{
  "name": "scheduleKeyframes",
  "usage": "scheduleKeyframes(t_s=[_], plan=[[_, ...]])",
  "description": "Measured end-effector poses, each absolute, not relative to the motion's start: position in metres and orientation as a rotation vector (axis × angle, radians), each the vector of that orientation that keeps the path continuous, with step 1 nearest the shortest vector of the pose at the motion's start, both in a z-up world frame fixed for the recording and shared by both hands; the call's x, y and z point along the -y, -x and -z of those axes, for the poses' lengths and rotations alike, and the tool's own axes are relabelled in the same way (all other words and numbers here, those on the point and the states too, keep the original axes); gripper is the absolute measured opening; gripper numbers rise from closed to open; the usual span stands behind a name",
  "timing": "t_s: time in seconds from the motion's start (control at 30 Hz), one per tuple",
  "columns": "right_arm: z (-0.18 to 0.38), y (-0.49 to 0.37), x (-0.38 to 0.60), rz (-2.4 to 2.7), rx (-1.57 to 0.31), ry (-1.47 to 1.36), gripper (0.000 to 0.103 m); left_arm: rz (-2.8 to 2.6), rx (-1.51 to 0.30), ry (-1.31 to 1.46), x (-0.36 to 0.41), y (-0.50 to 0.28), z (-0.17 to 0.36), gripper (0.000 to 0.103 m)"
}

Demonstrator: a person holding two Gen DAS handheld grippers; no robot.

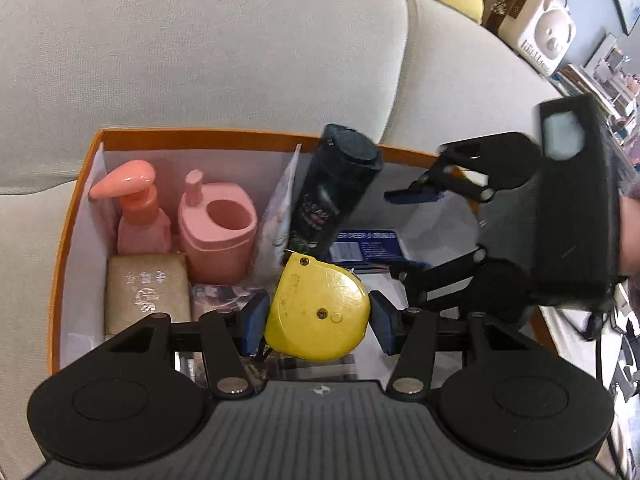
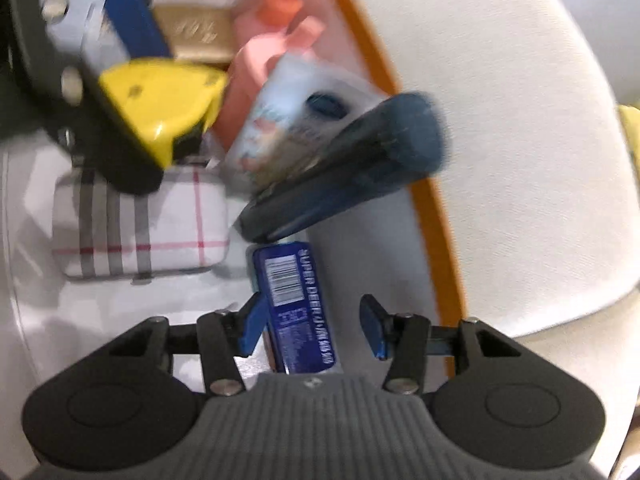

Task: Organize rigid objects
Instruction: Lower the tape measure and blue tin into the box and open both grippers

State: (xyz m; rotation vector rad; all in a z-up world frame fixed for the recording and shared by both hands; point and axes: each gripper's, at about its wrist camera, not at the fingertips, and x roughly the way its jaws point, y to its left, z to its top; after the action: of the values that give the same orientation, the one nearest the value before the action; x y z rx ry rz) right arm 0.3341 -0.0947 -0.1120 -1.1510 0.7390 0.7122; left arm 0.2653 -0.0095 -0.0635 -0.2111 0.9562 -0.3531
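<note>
My left gripper (image 1: 320, 326) is shut on a yellow tape measure (image 1: 316, 308), held over the near side of an orange-rimmed box (image 1: 200, 135) with a white inside. A dark cylindrical bottle (image 1: 340, 192) leans tilted in the box's right part, over a flat blue packet (image 1: 364, 246). My right gripper (image 2: 311, 320) stands open low over that blue packet (image 2: 296, 304), pads apart and pressing nothing. In the right wrist view, the dark bottle (image 2: 360, 164) shows blurred just beyond its fingers. There, the tape measure (image 2: 160, 96) sits at the upper left.
The box's left part holds a pink pump bottle (image 1: 140, 216), a pink container (image 1: 216, 232) and a gold block (image 1: 146, 288). A printed pouch (image 1: 278, 208) stands by the divider; a plaid pouch (image 2: 140, 224) lies inside. The box rests on a grey sofa (image 1: 200, 40).
</note>
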Motion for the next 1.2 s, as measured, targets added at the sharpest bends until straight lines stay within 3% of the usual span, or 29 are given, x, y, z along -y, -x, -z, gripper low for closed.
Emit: scheduleKeyframes(t_s=[0.3, 0.63, 0.73, 0.87, 1.2], plan=[[0.017, -0.294, 0.166, -0.286, -0.648, 0.439, 0.057, 0.427, -1.008, 0.168, 0.035, -0.263, 0.061, 0.061], [0.047, -0.238, 0.221, 0.025, -0.632, -0.041, 0.058, 0.368, -1.179, 0.197, 0.084, -0.311, 0.079, 0.061], [0.057, -0.239, 0.235, 0.03, -0.638, -0.108, 0.058, 0.344, -1.224, 0.187, 0.097, -0.316, 0.089, 0.061], [0.072, -0.237, 0.246, 0.036, -0.676, -0.164, 0.058, 0.286, -1.276, 0.121, 0.111, -0.322, 0.096, 0.053], [0.076, -0.23, 0.242, 0.008, -0.698, -0.189, 0.058, 0.21, -1.271, 0.09, 0.102, -0.321, 0.085, 0.053]])
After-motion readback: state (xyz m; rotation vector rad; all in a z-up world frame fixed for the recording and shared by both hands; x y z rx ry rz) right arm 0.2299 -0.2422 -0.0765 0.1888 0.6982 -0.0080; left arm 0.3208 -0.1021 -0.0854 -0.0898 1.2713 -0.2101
